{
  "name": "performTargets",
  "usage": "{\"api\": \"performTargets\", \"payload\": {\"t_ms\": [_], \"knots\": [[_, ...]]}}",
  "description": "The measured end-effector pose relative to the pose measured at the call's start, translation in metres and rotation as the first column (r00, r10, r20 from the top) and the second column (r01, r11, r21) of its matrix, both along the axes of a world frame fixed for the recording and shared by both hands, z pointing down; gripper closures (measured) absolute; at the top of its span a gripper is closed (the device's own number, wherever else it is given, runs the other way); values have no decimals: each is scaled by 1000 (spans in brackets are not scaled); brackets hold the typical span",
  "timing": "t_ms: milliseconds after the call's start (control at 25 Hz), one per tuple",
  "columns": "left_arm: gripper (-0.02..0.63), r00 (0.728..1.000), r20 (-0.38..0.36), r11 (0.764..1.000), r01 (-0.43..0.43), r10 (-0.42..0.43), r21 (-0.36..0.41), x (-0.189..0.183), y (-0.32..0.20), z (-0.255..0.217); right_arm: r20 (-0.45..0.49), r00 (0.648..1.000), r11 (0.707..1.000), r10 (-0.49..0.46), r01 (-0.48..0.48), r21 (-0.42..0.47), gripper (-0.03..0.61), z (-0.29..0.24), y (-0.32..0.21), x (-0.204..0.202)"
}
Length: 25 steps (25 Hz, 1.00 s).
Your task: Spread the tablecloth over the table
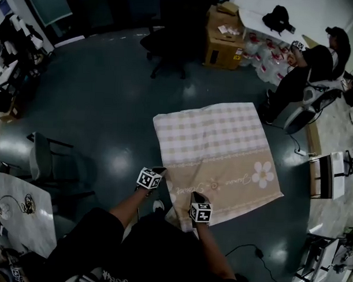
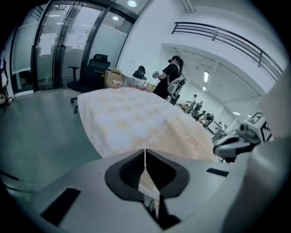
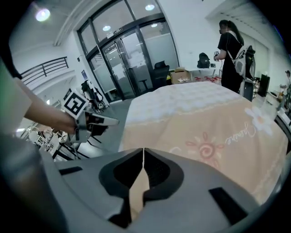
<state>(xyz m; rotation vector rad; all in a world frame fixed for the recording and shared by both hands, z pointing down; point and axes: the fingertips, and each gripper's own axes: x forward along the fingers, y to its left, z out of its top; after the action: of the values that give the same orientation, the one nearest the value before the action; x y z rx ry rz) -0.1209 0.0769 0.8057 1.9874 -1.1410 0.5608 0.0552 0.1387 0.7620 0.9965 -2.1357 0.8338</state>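
A beige tablecloth (image 1: 216, 150) with a checked far half and a daisy print lies spread over the table in the head view. My left gripper (image 1: 160, 169) is shut on its near left corner. My right gripper (image 1: 195, 195) is shut on the near edge a little to the right. In the left gripper view a fold of the cloth (image 2: 136, 118) is pinched between the closed jaws of my left gripper (image 2: 145, 154), with the right gripper (image 2: 236, 141) at the right. In the right gripper view the tablecloth (image 3: 204, 123) runs out from the closed jaws of my right gripper (image 3: 143, 152); the left gripper (image 3: 102, 120) shows at the left.
A black office chair (image 1: 168, 45) and cardboard boxes (image 1: 223, 38) stand beyond the table. A person (image 1: 312, 67) stands at the far right by a white table. A dark chair (image 1: 46, 159) and a white table (image 1: 18, 207) are at my left. A cable (image 1: 248, 250) lies on the floor.
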Motion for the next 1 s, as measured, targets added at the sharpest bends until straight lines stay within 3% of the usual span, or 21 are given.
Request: {"api": "performTargets", "payload": {"t_ms": [240,440,560,680,760,920,1000], "knots": [[592,995,82,996,45,-51,78,-75,-94,-40,57,998,1000,0,-1,16,558,-19,-22,-34],[592,988,146,993,-65,51,98,-136,-192,-20,56,994,995,95,-96,4,558,-13,-62,-74],[592,974,145,981,-186,176,56,-156,-249,7,23,980,980,198,-198,-12,558,1,-96,-98],[591,940,94,943,-332,329,15,-157,-292,20,30,947,947,321,-320,-32,557,12,-137,-124],[574,914,54,915,-404,403,3,-148,-307,22,23,936,936,350,-349,-35,557,15,-164,-138],[459,844,-2,842,-535,537,-70,-139,-314,38,36,929,929,369,-368,-31,533,17,-211,-169],[404,827,-59,818,-562,560,-123,-137,-317,47,35,925,925,378,-376,-50,513,21,-227,-179]]}}
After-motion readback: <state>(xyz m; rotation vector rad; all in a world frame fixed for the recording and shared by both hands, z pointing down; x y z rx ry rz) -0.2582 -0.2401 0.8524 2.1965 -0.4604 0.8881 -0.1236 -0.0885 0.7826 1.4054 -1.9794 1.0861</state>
